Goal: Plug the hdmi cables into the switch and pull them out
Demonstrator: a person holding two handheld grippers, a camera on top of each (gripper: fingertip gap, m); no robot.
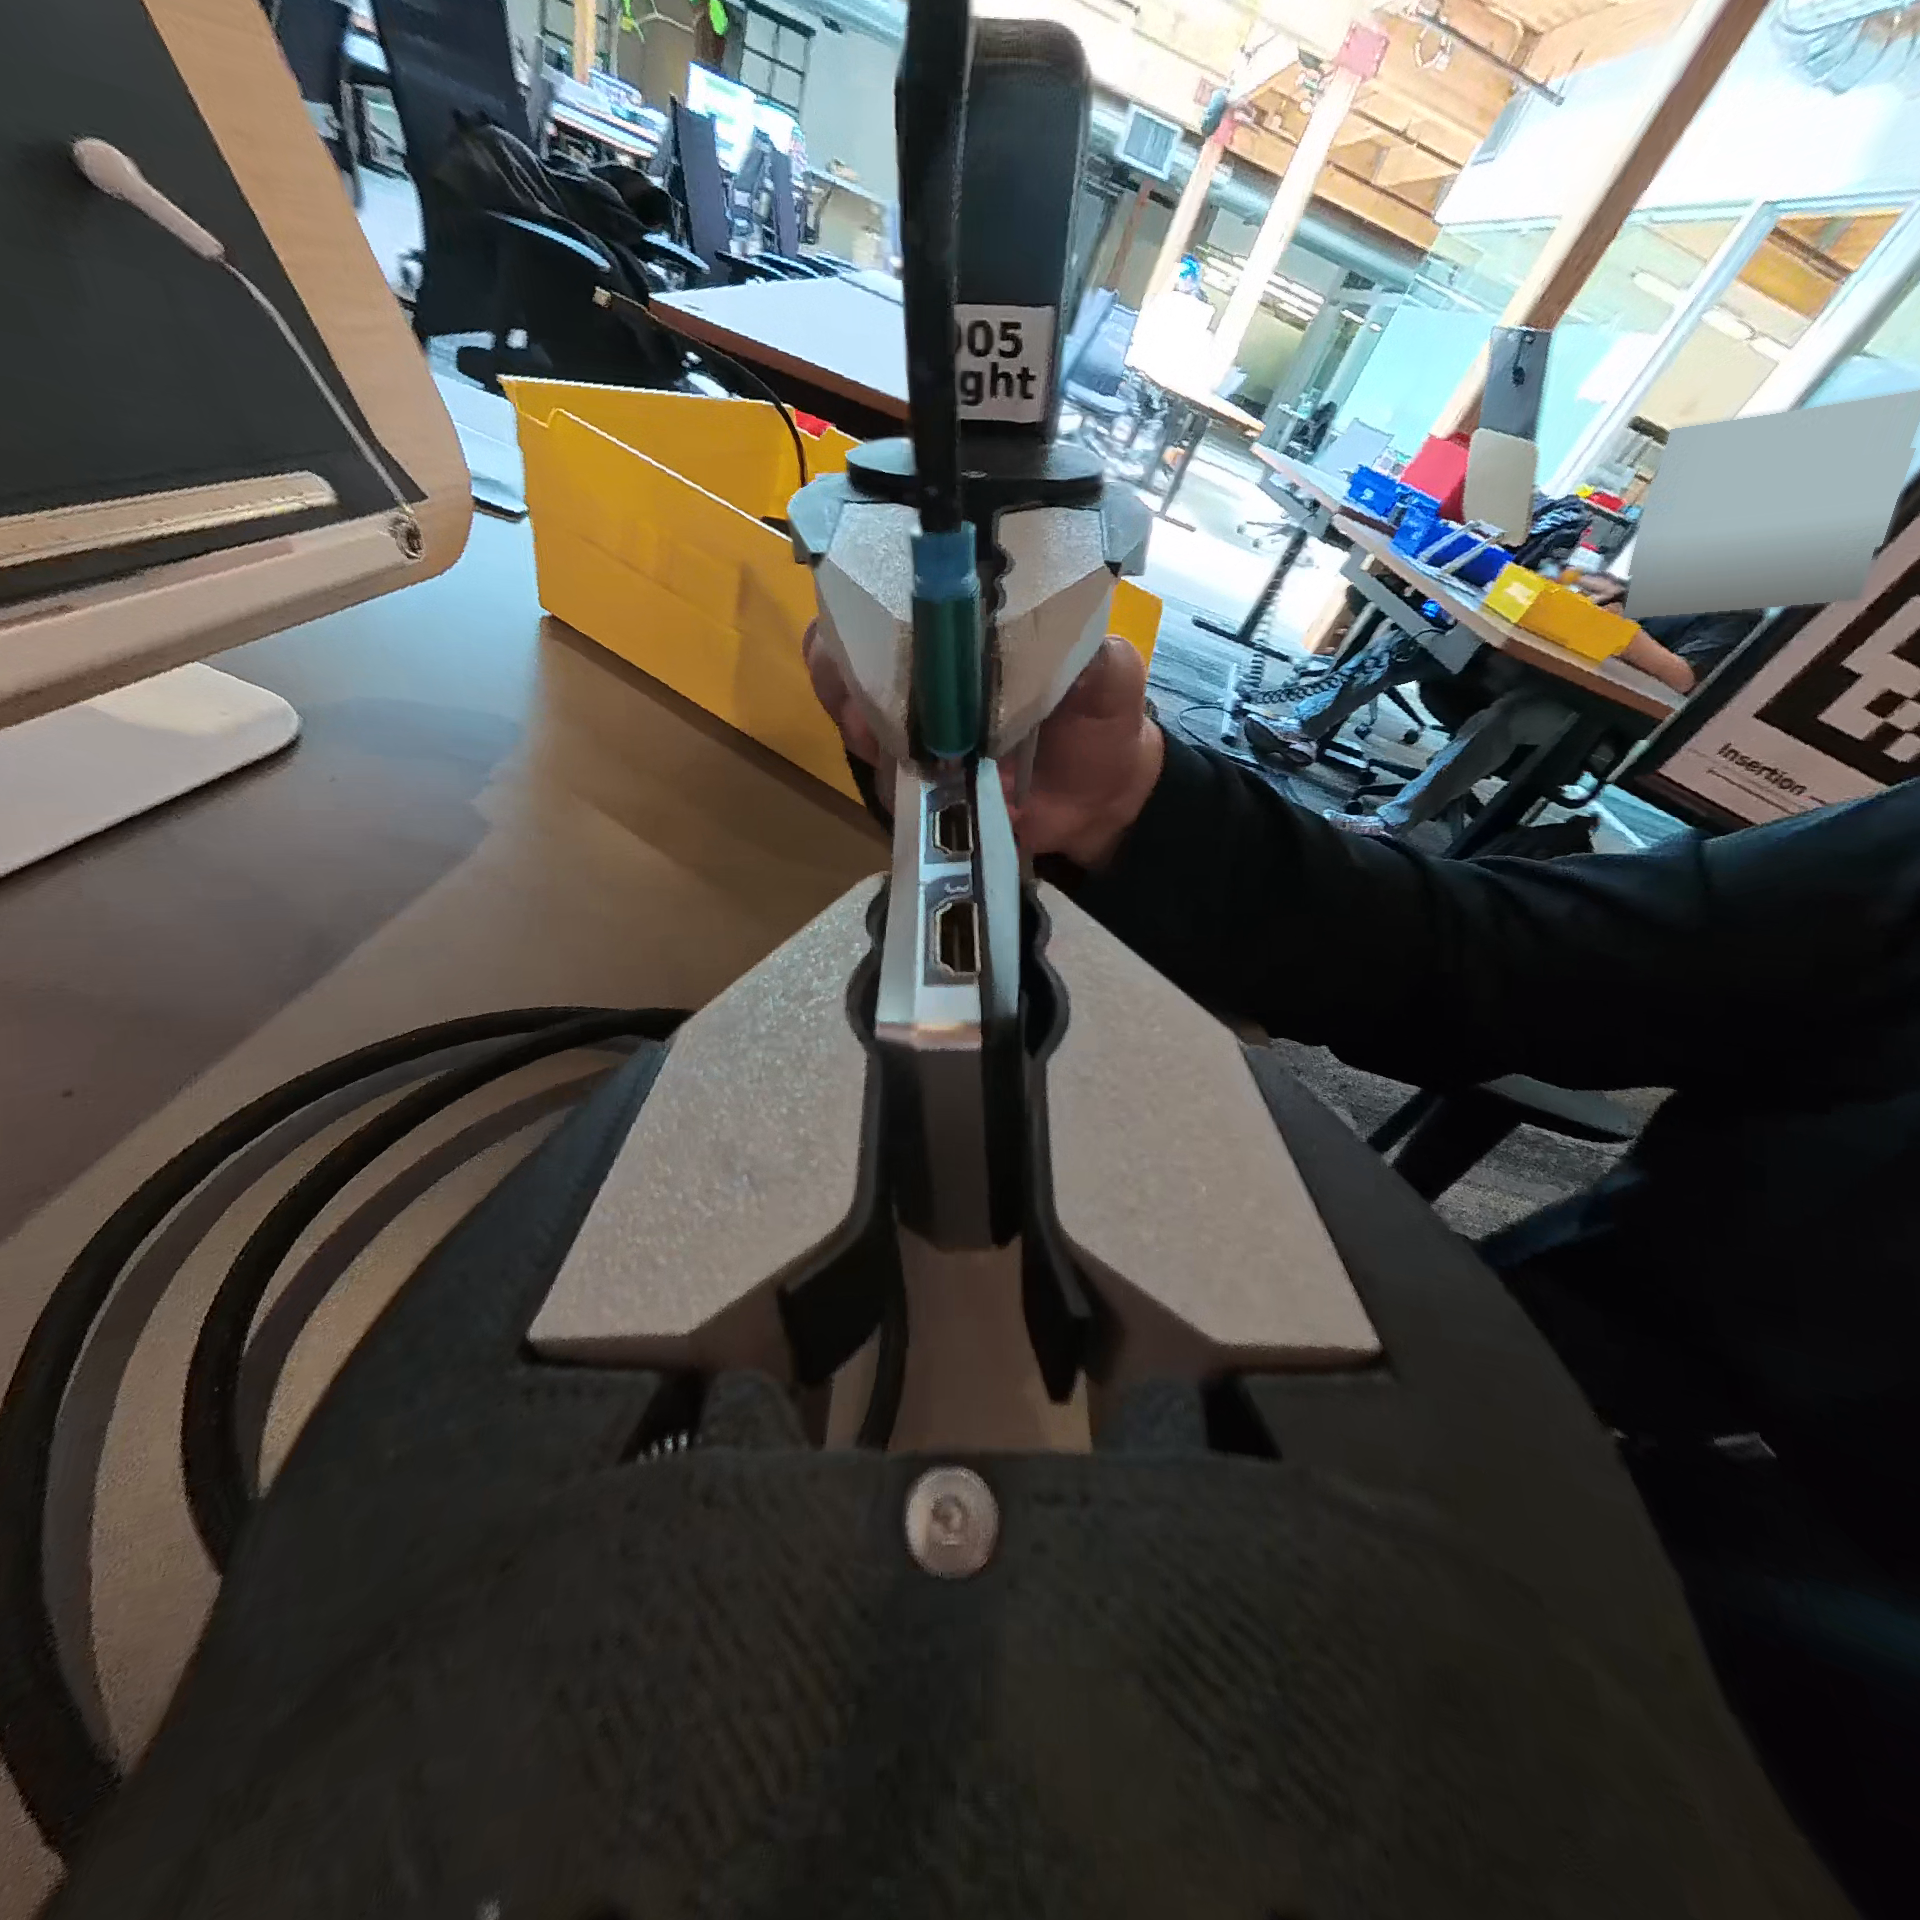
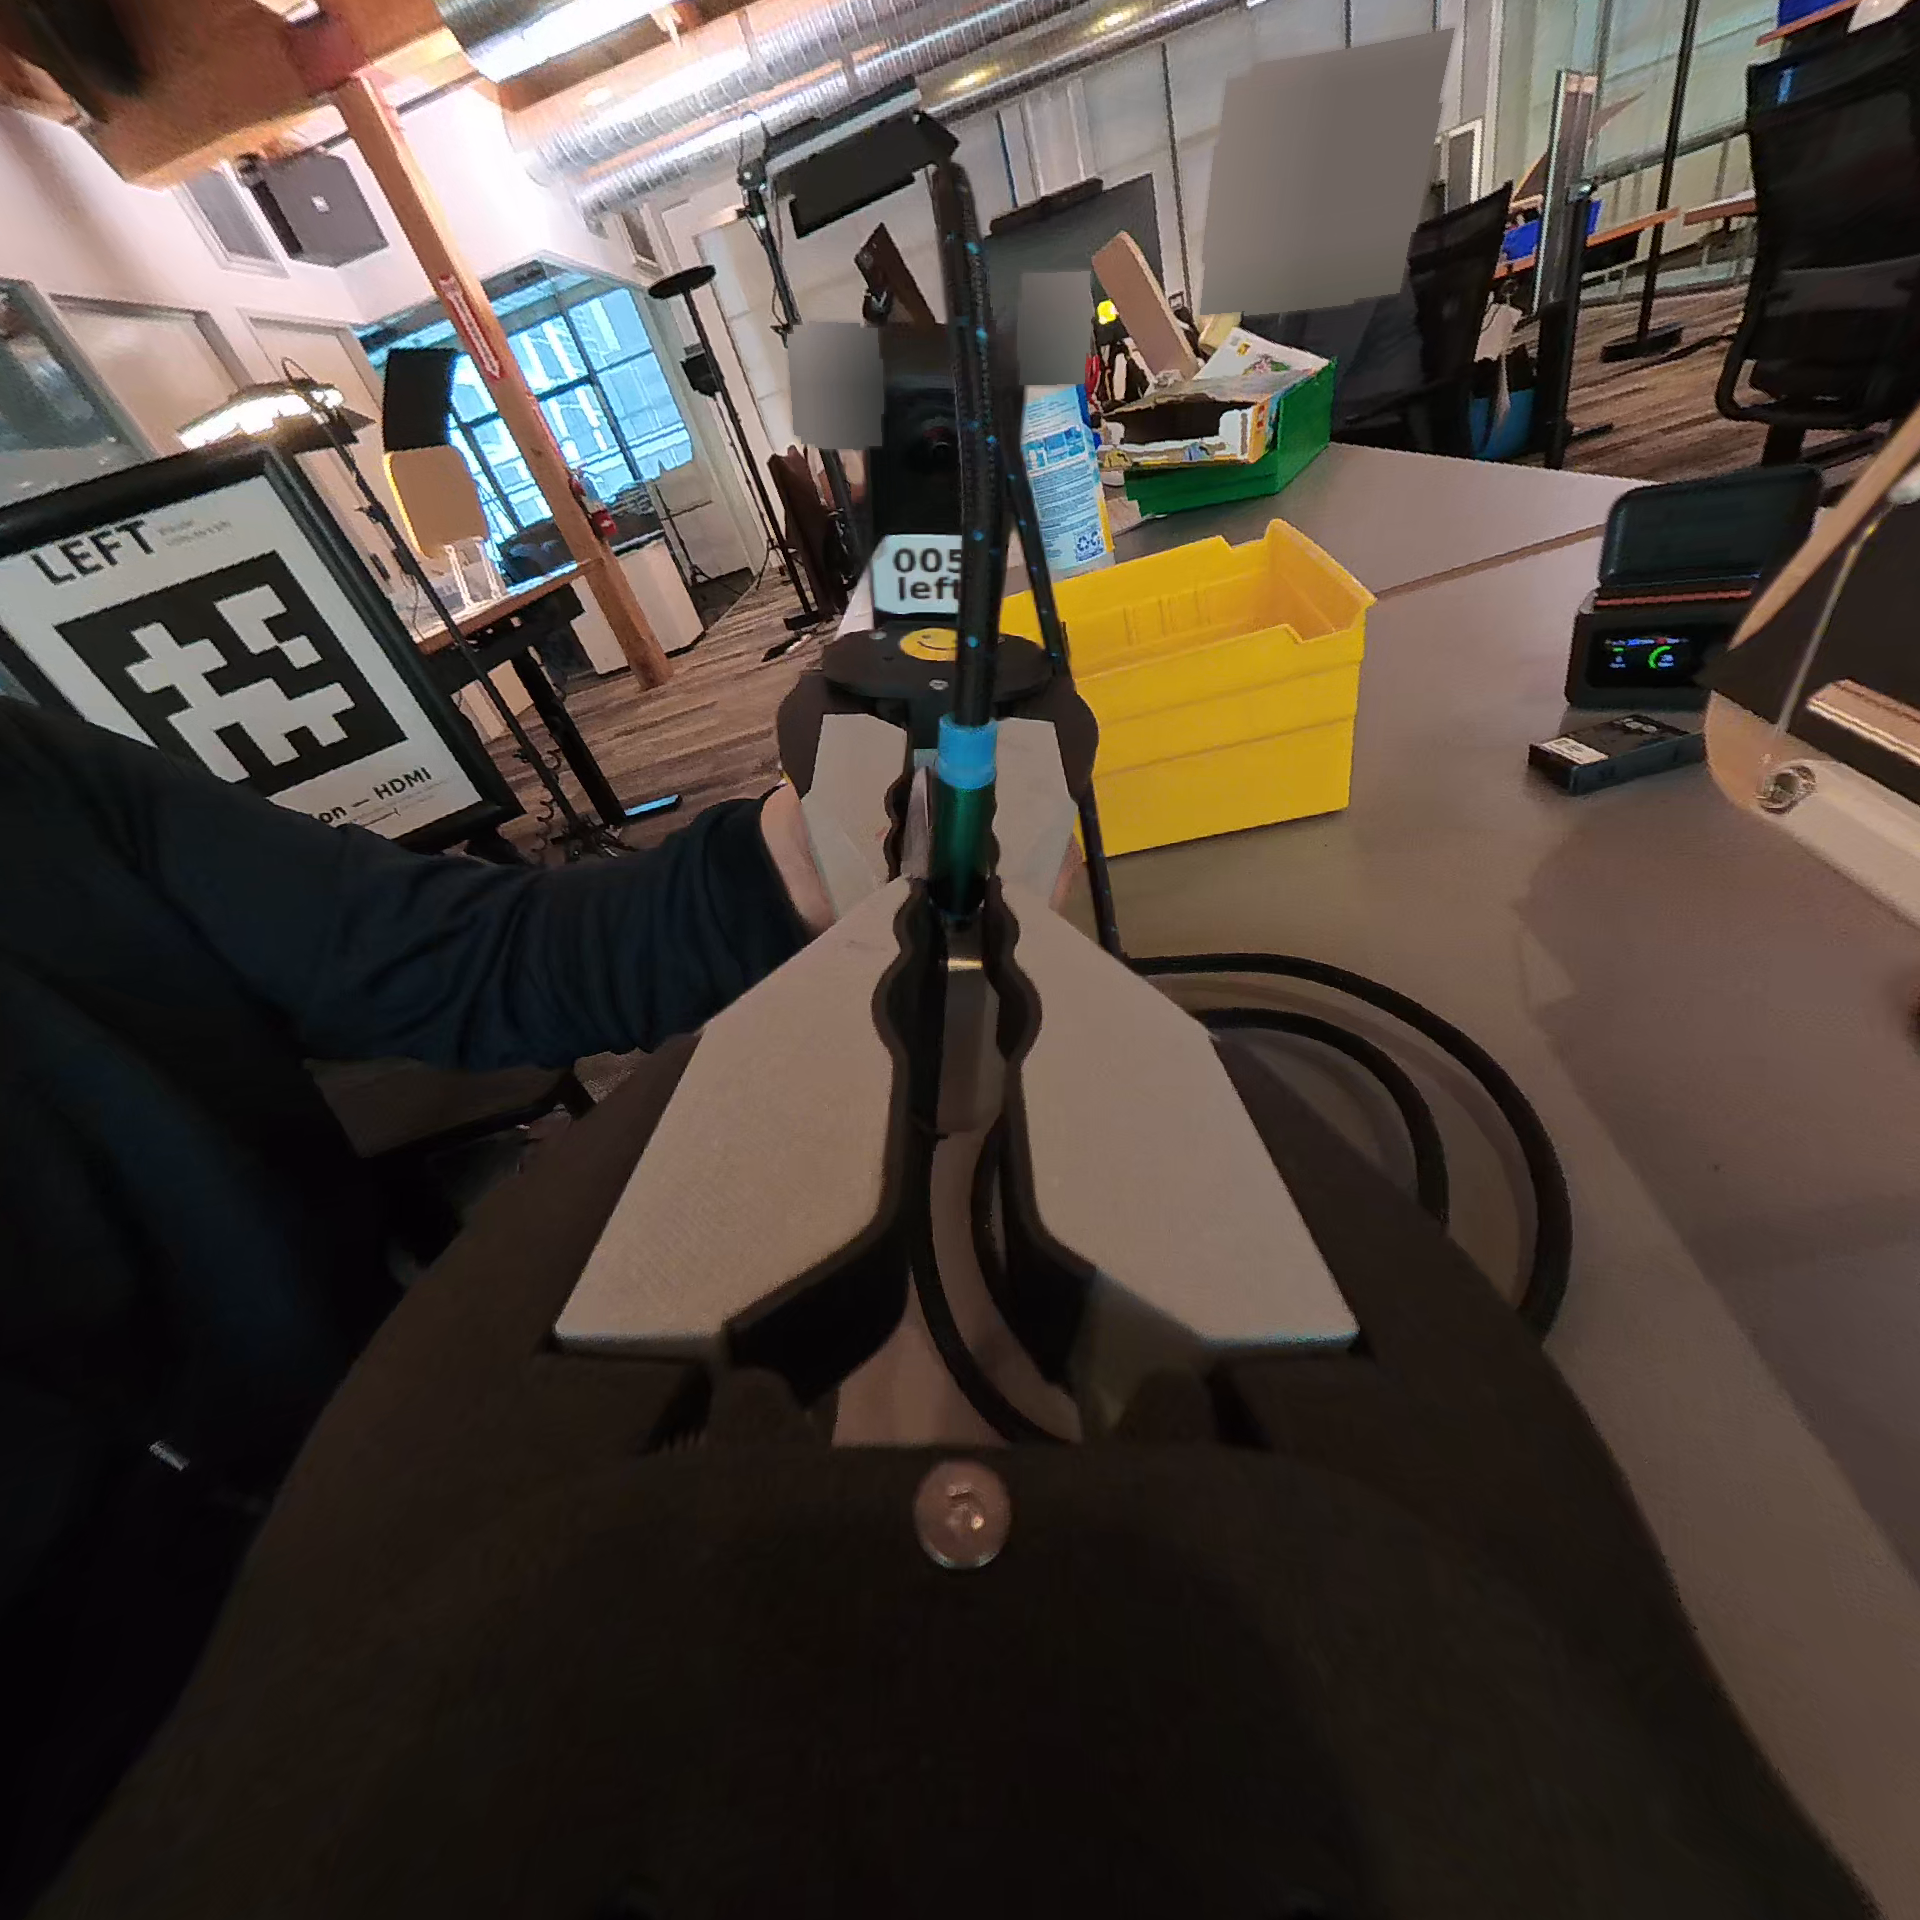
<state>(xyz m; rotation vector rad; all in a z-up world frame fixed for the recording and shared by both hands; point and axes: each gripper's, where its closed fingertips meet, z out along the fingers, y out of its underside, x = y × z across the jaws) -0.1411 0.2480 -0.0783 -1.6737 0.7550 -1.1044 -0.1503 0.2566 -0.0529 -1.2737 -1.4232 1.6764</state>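
My left gripper (image 1: 951,914) is shut on a slim silver HDMI switch (image 1: 902,977) and holds it above the table, port edge up. Two empty ports (image 1: 956,935) face the camera. Past them a green HDMI plug (image 1: 945,665) with a blue collar stands upright in the switch's far end, its black cable rising. I cannot tell how deep it sits. My right gripper (image 1: 961,743) faces mine and is shut on that plug. In the right wrist view the right gripper (image 2: 956,902) clasps the plug's (image 2: 961,831) base, with the switch's grey end (image 2: 966,1039) below and the left gripper (image 2: 935,873) behind.
A yellow bin (image 1: 665,561) (image 2: 1195,675) stands just behind the grippers. Coiled black cable (image 1: 260,1143) (image 2: 1455,1091) lies on the table. A monitor on a white stand (image 1: 156,416) is at the left. A small black device with a lit screen (image 2: 1652,655) and a framed marker sign (image 2: 208,665) stand nearby. My left and right fingertips are right by each other.
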